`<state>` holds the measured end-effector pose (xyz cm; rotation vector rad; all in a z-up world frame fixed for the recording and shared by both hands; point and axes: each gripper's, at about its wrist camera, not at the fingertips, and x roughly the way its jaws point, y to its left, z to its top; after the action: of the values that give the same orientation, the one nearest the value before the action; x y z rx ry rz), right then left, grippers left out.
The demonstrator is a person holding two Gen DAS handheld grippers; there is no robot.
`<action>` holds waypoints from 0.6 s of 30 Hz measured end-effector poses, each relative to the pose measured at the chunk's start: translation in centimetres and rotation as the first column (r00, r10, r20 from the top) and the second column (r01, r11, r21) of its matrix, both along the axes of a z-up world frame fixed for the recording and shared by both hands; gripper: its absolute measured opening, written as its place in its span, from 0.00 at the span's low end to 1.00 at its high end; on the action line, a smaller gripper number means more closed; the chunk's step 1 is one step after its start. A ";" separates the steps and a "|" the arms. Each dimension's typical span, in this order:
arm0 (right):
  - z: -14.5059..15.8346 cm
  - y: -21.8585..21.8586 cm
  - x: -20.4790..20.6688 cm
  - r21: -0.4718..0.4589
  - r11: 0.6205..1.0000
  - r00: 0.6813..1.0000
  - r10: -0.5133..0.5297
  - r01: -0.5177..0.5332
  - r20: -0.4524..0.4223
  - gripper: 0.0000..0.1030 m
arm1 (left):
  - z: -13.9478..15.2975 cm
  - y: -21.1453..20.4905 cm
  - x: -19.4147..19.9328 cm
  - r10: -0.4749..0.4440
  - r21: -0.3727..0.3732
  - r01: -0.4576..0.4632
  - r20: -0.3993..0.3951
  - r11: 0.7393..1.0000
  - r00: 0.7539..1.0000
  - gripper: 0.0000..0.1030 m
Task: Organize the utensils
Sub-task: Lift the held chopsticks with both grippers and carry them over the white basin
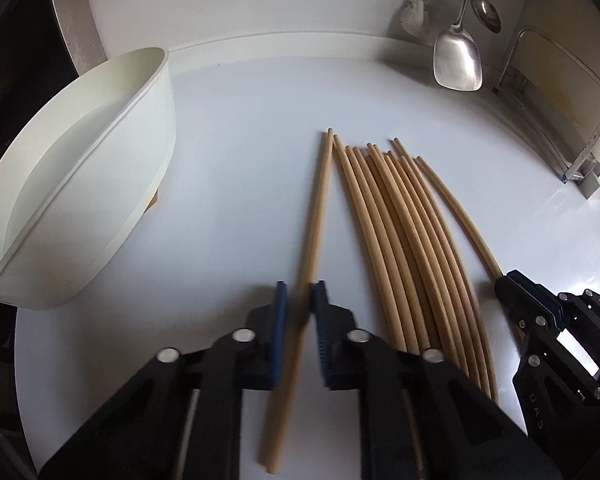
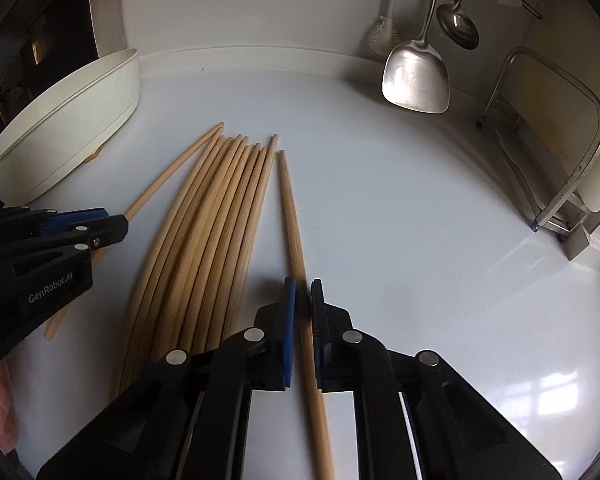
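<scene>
Several wooden chopsticks (image 1: pixel 400 240) lie in a bundle on the white counter, also in the right wrist view (image 2: pixel 216 232). My left gripper (image 1: pixel 300 292) is shut on one chopstick (image 1: pixel 320 200) at the bundle's left side; it shows in the right wrist view (image 2: pixel 112 224) with that chopstick (image 2: pixel 172 172). My right gripper (image 2: pixel 303 292) is shut on one chopstick (image 2: pixel 292 216) at the bundle's right side; it shows in the left wrist view (image 1: pixel 508 280) with that chopstick (image 1: pixel 460 212). A white oval container (image 1: pixel 100 168) lies tilted at the left, also in the right wrist view (image 2: pixel 68 120).
A steel spatula (image 1: pixel 458 60) and a ladle (image 1: pixel 486 8) hang at the back right, next to a white brush (image 1: pixel 414 16). A metal rack (image 2: pixel 560 152) stands at the right. The counter (image 2: pixel 420 220) meets a wall behind.
</scene>
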<state>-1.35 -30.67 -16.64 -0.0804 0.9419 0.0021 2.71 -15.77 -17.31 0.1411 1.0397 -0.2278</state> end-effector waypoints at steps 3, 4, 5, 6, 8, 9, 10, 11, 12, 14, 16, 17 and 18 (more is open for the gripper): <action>0.1 -0.3 -0.1 0.029 1.000 1.000 -0.004 0.004 -0.005 0.06 | 0.1 0.2 0.0 -0.007 -0.012 0.006 -0.016 1.000 1.000 0.07; 0.2 -0.6 -0.2 0.044 0.999 1.000 -0.010 0.010 -0.010 0.06 | 0.1 0.3 0.1 -0.004 -0.025 0.003 -0.028 1.000 1.000 0.07; 0.3 -0.9 -0.2 0.064 0.998 1.000 -0.017 0.018 -0.016 0.06 | 0.2 0.6 0.1 -0.001 -0.045 -0.001 -0.042 0.999 0.999 0.07; 0.4 -1.2 -0.2 0.080 0.996 1.000 -0.024 0.025 -0.015 0.06 | 0.3 0.9 0.1 0.003 -0.062 -0.006 -0.051 0.998 0.999 0.07; 1.2 -1.8 -0.6 0.105 0.994 0.999 -0.038 0.038 -0.002 0.06 | 0.9 1.2 -0.1 0.006 -0.091 -0.011 -0.055 0.996 0.998 0.07; 1.7 -2.0 -0.8 0.116 0.992 0.999 -0.044 0.043 0.006 0.06 | 1.2 1.2 -0.2 0.006 -0.102 -0.011 -0.051 0.995 0.999 0.07; 2.1 -2.2 -0.9 0.127 0.991 0.999 -0.049 0.047 0.010 0.06 | 1.7 1.3 -0.4 0.005 -0.107 -0.010 -0.045 0.994 0.999 0.07; 2.6 -2.4 -1.1 0.137 0.989 0.999 -0.052 0.050 0.010 0.06 | 2.2 1.3 -0.6 0.003 -0.109 -0.008 -0.040 0.994 0.999 0.07; 3.0 -2.5 -1.2 0.143 0.988 0.999 -0.054 0.052 0.010 0.06 | 2.8 1.4 -1.0 0.000 -0.111 -0.004 -0.038 0.994 0.999 0.07; 4.0 -2.6 -1.5 0.148 0.988 0.998 -0.054 0.051 0.018 0.06 | 4.1 1.5 -1.4 -0.004 -0.111 0.001 -0.030 0.994 1.000 0.07; 5.2 -2.5 -1.8 0.165 0.985 0.998 -0.050 0.045 0.029 0.06 | 5.6 1.9 -1.8 -0.002 -0.113 0.001 -0.015 0.994 1.000 0.07; 5.9 -2.4 -1.9 0.174 0.984 0.998 -0.048 0.042 0.033 0.06 | 6.5 2.3 -2.0 0.003 -0.116 -0.004 -0.010 0.993 1.000 0.07; 6.7 -2.3 -1.9 0.185 0.982 0.998 -0.045 0.037 0.037 0.06 | 7.3 2.5 -2.0 0.012 -0.121 -0.012 -0.007 0.993 1.000 0.07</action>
<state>-3.23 -32.93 -9.93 0.1103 0.8986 0.0494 0.68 -13.23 -10.00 0.0248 1.0304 -0.2796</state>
